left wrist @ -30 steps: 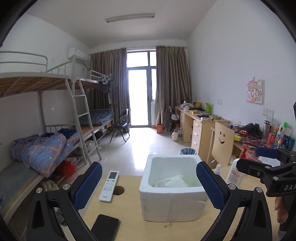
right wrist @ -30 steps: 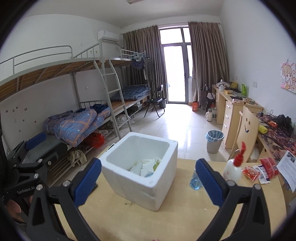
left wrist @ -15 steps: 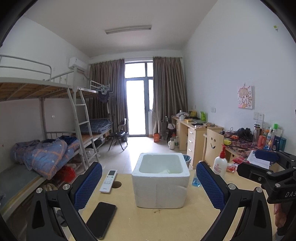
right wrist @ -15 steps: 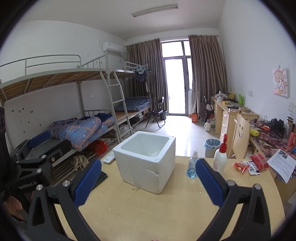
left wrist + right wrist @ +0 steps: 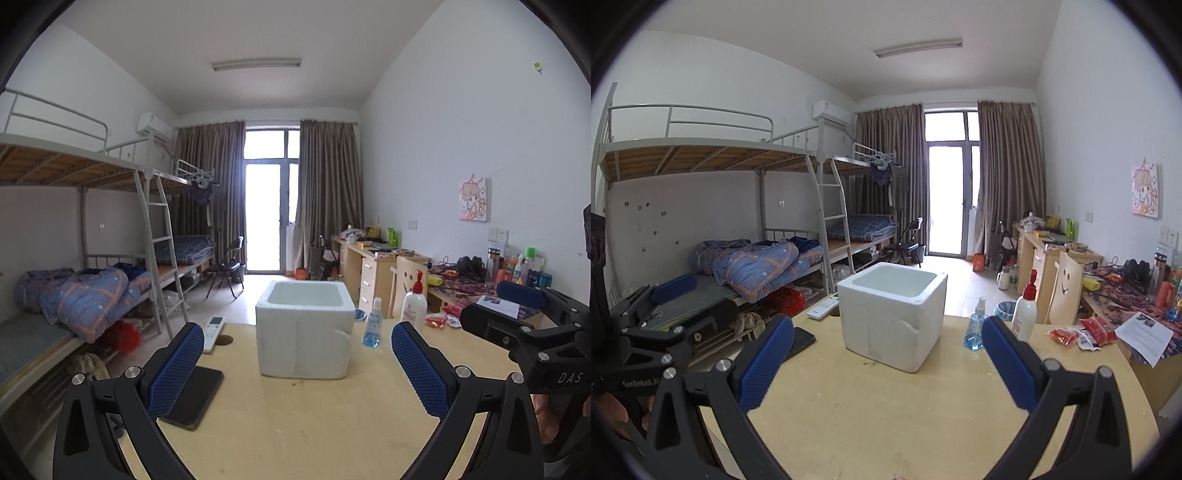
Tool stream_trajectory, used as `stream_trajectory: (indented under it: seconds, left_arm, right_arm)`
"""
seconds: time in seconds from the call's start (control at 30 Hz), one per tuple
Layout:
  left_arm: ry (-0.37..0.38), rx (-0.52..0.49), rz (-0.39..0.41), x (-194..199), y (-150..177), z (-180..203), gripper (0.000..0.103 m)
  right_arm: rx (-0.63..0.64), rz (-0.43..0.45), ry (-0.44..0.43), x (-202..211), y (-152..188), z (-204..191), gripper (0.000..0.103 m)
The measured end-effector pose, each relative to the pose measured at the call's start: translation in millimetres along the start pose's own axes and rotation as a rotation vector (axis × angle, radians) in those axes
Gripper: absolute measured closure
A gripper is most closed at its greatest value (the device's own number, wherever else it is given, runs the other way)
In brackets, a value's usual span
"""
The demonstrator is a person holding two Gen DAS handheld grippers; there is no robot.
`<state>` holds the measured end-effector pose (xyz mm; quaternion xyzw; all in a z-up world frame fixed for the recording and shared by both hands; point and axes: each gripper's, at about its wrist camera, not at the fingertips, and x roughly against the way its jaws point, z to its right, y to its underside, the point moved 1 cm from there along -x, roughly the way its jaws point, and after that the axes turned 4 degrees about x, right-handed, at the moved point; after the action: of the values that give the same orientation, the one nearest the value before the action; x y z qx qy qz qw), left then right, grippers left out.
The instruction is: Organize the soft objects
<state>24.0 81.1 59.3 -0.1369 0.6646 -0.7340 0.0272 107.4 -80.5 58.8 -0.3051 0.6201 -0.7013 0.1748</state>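
A white foam box (image 5: 304, 328) stands on the wooden table (image 5: 295, 424), straight ahead of my left gripper (image 5: 297, 365), which is open and empty. In the right wrist view the box (image 5: 892, 319) sits ahead and slightly left of my right gripper (image 5: 886, 362), also open and empty. The box's inside is hidden from both views, so no soft objects show. Each gripper appears at the edge of the other's view: the right one (image 5: 524, 332), the left one (image 5: 653, 317).
A black phone (image 5: 194, 395) and a white remote (image 5: 214, 326) lie left of the box, beside a round table hole (image 5: 224, 339). A blue spray bottle (image 5: 373, 328), a pump bottle (image 5: 414, 302) and red snack packets (image 5: 1086, 332) stand right. Bunk beds left, desks right.
Both grippers have pulled back and levelled out from above the box. The box now looks smaller and farther, and the soft items seen inside it earlier are out of sight.
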Motion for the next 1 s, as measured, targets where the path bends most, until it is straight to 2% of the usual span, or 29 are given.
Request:
stream_trajectory:
  seconds: [0.37, 0.57, 0.77, 1.0]
  left_arm:
    - [0.036, -0.015, 0.014, 17.9, 50.6, 2.2, 0.001]
    - [0.043, -0.021, 0.002, 25.9, 76.6, 2.2, 0.001]
    - [0.023, -0.002, 0.008, 31.3, 90.1, -0.5, 0.001]
    - [0.047, -0.008, -0.009, 42.5, 97.6, 7.8, 0.001]
  right_arm:
    - [0.018, 0.057, 0.092, 28.8, 40.6, -13.3, 0.000]
    - [0.001, 0.036, 0.075, 31.9, 61.4, -14.4, 0.000]
    - [-0.020, 0.036, 0.081, 43.0, 77.5, -16.7, 0.000]
    - [-0.008, 0.028, 0.101, 59.4, 89.0, -24.0, 0.000]
